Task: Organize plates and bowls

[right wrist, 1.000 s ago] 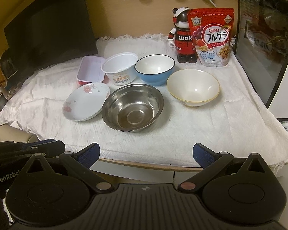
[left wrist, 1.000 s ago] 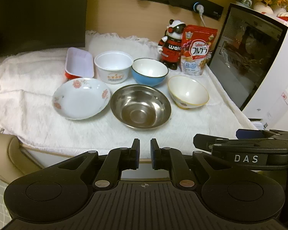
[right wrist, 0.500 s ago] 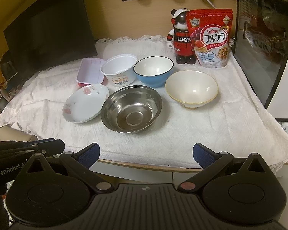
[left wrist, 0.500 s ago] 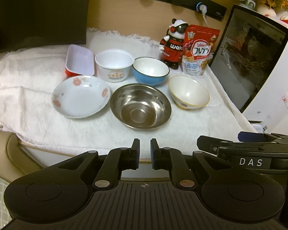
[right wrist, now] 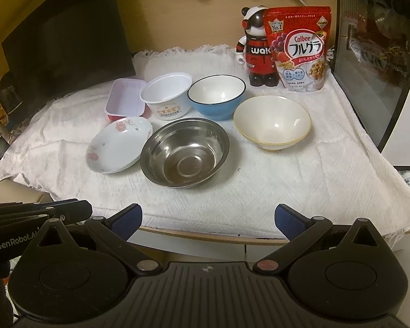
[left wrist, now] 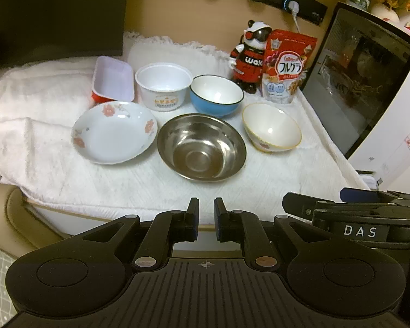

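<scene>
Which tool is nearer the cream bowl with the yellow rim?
Right tool, likely: the cream bowl lies ahead, slightly right. The left tool sits further left, facing the steel bowl.

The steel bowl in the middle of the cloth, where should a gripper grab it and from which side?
Probably best by the rim of the steel bowl, at its near edge, coming from the front with one finger inside the wall and one outside. The bowl sits upright and its thin lip faces up. The flowered plate crowds its left side and the blue bowl stands close behind. The open right gripper faces that edge.
</scene>
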`<state>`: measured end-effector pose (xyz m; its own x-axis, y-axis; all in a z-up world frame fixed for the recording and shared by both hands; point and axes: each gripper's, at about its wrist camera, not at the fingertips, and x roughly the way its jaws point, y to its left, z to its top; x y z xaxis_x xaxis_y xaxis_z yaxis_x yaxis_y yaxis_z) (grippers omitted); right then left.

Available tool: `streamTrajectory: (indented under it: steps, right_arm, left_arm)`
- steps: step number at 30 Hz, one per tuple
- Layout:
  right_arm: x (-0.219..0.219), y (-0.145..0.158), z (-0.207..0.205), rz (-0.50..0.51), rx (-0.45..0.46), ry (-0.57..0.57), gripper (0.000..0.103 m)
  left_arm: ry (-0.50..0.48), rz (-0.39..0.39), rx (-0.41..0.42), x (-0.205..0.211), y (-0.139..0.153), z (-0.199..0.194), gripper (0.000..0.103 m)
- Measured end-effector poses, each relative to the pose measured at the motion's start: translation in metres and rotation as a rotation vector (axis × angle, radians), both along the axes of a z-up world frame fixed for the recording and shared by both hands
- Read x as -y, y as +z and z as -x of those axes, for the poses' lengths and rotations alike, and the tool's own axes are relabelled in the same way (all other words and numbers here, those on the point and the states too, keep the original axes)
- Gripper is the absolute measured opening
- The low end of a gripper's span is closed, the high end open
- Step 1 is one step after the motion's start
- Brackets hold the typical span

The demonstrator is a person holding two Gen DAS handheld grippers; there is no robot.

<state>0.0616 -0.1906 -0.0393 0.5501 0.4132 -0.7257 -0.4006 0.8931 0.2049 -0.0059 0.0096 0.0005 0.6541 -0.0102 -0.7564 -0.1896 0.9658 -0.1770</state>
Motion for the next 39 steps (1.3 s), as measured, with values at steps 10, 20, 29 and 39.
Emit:
streamTrajectory:
  steps: [10,20,29,39]
  right_arm:
    - [-0.005,-0.007,-0.011,0.004,-0.025,-0.016,0.103]
    - [-0.016,-0.014,-0.035,-0.051,-0.024,-0.051,0.103]
    - [-0.051,-0.032,-0.077,-0.092,-0.093,-0.116,0.103]
    - [-0.077,-0.093,-0.095,-0.270,-0.332,-0.312,0.103]
  left_arm:
    - [0.004,0.033,-0.016,-0.012,-0.009,-0.009,0.013]
    - [-0.007,0.088,0.066,-0.050,-0.020,-0.035,0.013]
    - [-0.082,0.091,0.065,-0.105,-0.044,-0.088,0.013]
    - [-0.270,0.190,-0.059,-0.156,-0.081,-0.154,0.013]
